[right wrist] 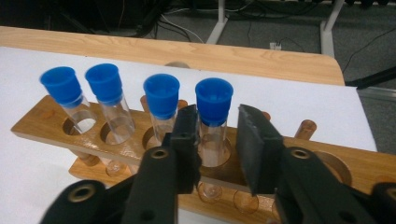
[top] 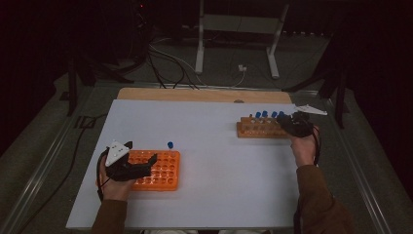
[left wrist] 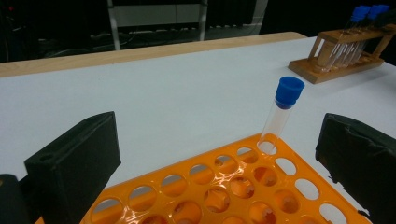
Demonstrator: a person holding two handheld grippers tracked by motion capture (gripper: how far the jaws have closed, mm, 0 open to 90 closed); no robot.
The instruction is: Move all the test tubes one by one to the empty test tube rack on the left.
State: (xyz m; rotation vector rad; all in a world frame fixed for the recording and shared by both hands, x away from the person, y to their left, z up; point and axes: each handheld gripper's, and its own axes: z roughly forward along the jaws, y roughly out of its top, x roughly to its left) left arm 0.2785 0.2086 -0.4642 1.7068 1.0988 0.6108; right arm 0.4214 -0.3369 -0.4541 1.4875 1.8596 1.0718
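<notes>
At the centre of the right gripper view, a clear tube with a blue cap (right wrist: 214, 121) stands upright in the wooden rack (right wrist: 42, 122), and the right gripper (right wrist: 215, 135) has its two black jaws drawn in narrow on either side of the glass just under the cap; the left jaw looks to be touching it, the right one sits close, so a grip for lifting seems to be forming; three more capped tubes (right wrist: 161, 105) stand in the same row toward the left of that frame, near but apart, which is probably why the jaws come in from the front rather than across the row; in the high view this rack lies at the right of the white table (top: 209, 141), near its far edge; at the lower left of the high view the left gripper (top: 146, 163) rests over the orange rack (top: 165, 170), jaws wide with nothing between them, likely steadying it as the place to put tubes; one capped tube (left wrist: 281, 112) already stands in a far corner hole there.
</notes>
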